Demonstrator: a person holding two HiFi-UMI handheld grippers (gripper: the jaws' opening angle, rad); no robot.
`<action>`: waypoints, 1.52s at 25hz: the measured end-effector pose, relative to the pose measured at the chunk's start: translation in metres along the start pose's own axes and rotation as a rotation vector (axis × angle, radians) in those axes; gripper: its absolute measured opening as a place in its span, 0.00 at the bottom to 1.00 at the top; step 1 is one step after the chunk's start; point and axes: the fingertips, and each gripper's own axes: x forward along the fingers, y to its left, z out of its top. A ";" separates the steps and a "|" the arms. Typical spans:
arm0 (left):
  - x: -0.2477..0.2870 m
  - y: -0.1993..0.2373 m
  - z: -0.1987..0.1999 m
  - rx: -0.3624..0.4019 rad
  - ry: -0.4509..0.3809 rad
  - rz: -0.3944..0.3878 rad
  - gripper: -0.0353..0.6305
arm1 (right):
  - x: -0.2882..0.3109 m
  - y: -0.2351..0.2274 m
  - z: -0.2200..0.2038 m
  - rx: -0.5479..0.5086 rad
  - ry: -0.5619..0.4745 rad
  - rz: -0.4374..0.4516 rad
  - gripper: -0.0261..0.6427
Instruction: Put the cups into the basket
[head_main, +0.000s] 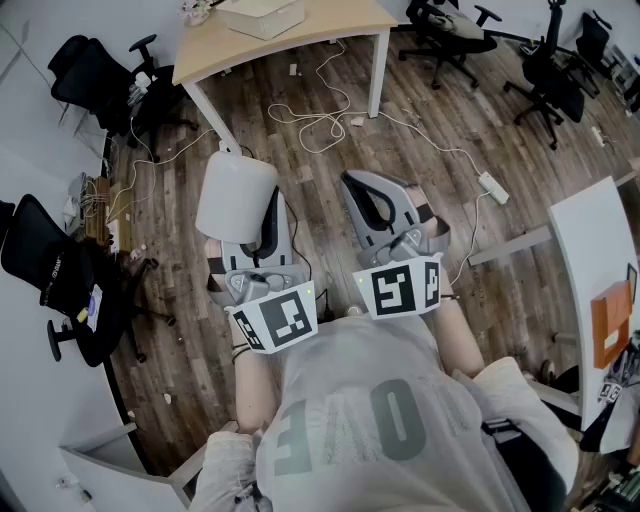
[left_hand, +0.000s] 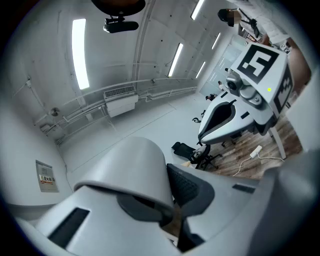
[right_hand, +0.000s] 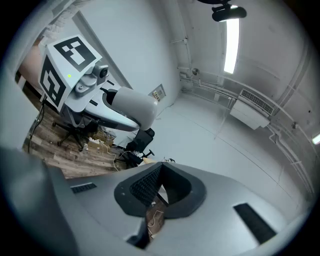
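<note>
One white cup (head_main: 236, 195) is in hand and that is all the progress on show. The left tongs (head_main: 270, 225) are clamped on it, apparently by the wall near the rim; the left gripper view has the cup (left_hand: 125, 170) sitting right over one jaw with the other jaw's dark pad pressed against it. The right tongs (head_main: 378, 205) are closed tip to tip with nothing between them, held just beside the left pair. Both hang over the wood floor (head_main: 330, 100), well short of the counter (head_main: 290, 45) with a pale box (head_main: 262, 15) on it. No basket in any view and no other cups, so the drop-off looks not yet done; how many cups remain cannot be told.

Writing: the person's grey shirt (head_main: 380, 420) shows big pale letters, roughly "OVE" seen upside down, partly cut off. A small wall placard (left_hand: 46, 176) is too small to read. The cubes carry only black-and-white square markers.
</note>
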 end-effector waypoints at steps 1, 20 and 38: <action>0.001 0.000 -0.001 -0.006 0.001 -0.001 0.13 | 0.001 0.001 -0.001 -0.001 0.002 0.004 0.04; 0.006 0.005 -0.025 -0.064 0.066 0.028 0.13 | 0.009 0.004 -0.019 0.038 -0.010 0.057 0.04; 0.108 0.059 -0.097 -0.058 0.094 0.051 0.13 | 0.114 0.001 -0.061 0.010 0.085 0.098 0.04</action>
